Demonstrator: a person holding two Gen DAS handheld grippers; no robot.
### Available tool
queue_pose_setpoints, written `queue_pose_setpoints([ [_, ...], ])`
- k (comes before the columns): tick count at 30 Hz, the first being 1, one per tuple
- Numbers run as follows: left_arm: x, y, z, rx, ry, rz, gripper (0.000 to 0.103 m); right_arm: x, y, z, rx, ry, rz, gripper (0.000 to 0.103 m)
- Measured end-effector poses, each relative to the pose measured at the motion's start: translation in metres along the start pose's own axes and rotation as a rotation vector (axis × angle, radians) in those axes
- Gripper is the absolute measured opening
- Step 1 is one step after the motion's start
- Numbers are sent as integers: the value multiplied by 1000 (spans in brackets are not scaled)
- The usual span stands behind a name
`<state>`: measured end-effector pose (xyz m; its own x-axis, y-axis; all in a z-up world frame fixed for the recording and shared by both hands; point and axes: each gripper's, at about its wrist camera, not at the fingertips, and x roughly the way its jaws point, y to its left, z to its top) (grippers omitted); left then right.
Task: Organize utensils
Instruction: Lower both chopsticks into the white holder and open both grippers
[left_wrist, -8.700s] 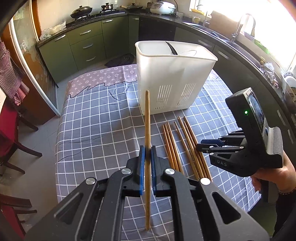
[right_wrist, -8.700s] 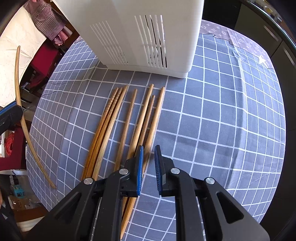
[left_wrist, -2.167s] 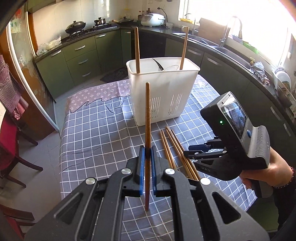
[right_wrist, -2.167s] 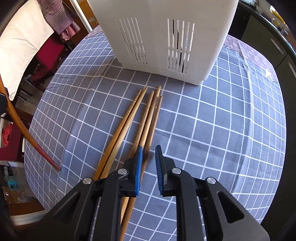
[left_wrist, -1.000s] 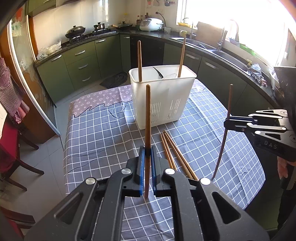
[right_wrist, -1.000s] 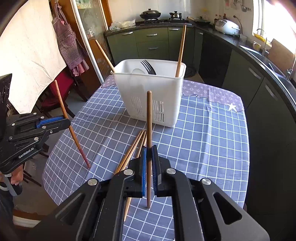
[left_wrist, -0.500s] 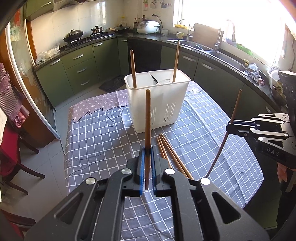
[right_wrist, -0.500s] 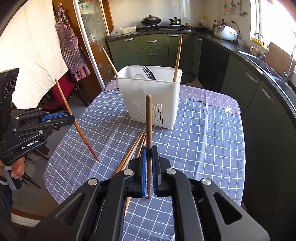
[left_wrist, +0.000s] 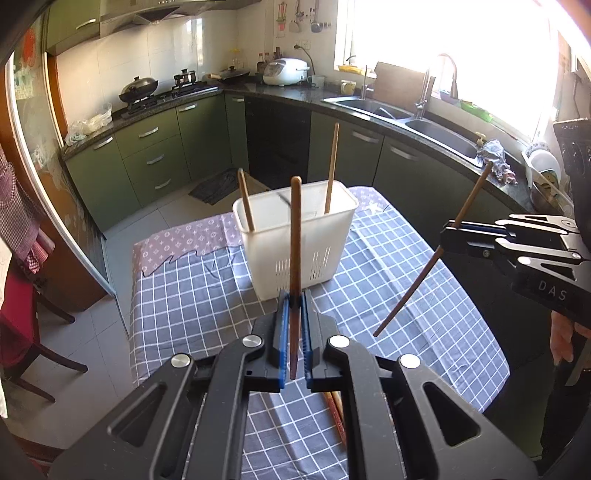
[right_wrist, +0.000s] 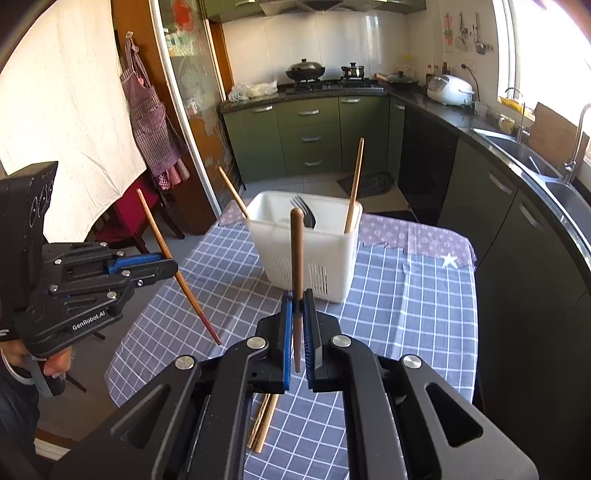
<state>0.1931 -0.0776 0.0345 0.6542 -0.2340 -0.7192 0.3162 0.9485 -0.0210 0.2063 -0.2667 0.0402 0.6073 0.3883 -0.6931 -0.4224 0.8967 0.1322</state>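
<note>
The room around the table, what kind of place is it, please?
Most likely a home kitchen. Green cabinets run under a dark counter, a wok sits on the gas stove, and a sink with a tap lies below the window. A rice cooker stands on the counter.

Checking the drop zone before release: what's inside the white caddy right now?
Inside the white caddy: two chopsticks standing at opposite ends, one leaning left, one at the right, and a dark fork between them. The walls hide the bottom, so anything lying lower cannot be seen.
</note>
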Motion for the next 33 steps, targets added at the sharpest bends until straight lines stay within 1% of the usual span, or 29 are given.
queue_pose_setpoints([
  [5,-30,-14,43,13,-123,-10,6,-29,-2,43,13,-91,8,7],
  [9,-44,-19,81,10,-199,-9,7,-47,-7,81,30,-156,15,7],
  [12,-45,-15,105,-11,-244,8,6,-54,-12,107,44,-206,10,7],
  [14,-38,-11,116,-25,-260,24,6,-52,-16,122,53,-226,2,6],
  [16,-30,-6,122,-39,-266,42,6,-47,-20,132,60,-242,-24,7],
  [20,0,4,126,-57,-235,82,6,-13,-28,143,72,-207,-41,7],
  [24,37,14,122,-76,-167,106,7,28,-35,140,78,-151,-49,6],
  [27,61,21,115,-89,-99,102,7,57,-36,131,72,-98,-58,7],
  [30,77,22,108,-98,-36,90,7,78,-37,125,69,-52,-62,7],
  [33,83,22,104,-102,-7,81,11,90,-40,121,71,-30,-58,7],
])
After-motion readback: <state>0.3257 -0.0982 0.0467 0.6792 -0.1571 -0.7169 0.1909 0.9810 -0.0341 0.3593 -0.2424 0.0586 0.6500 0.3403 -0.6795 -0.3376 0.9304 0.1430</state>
